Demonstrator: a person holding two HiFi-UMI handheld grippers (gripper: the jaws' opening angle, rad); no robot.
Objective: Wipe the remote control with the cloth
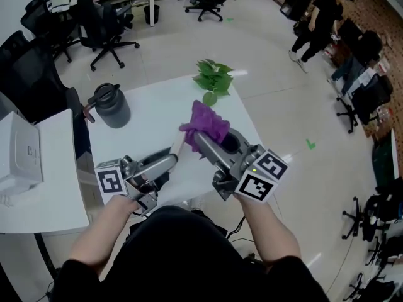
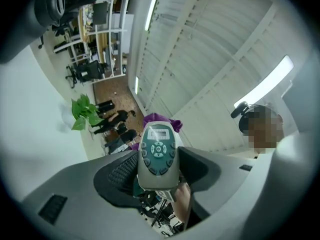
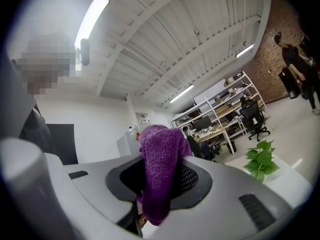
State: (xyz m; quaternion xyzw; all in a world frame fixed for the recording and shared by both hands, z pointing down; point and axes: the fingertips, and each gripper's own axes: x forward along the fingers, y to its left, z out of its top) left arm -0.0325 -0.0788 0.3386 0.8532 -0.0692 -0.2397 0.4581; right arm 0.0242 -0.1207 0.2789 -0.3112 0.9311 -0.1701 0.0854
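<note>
Remote control (image 2: pixel 158 156) tip hidden (under purple cloth (image 1: pixel 205 126)).

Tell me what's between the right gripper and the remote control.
The purple cloth, clamped in the right gripper, sits at the remote control's far end; the head view shows it.

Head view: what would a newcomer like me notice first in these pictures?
The bright purple cloth, clamped in the right tool, stands out above the middle of the white table. It sits at the tip of a pale remote control gripped by the left tool. Behind them sit a green plant and a dark jug.
</note>
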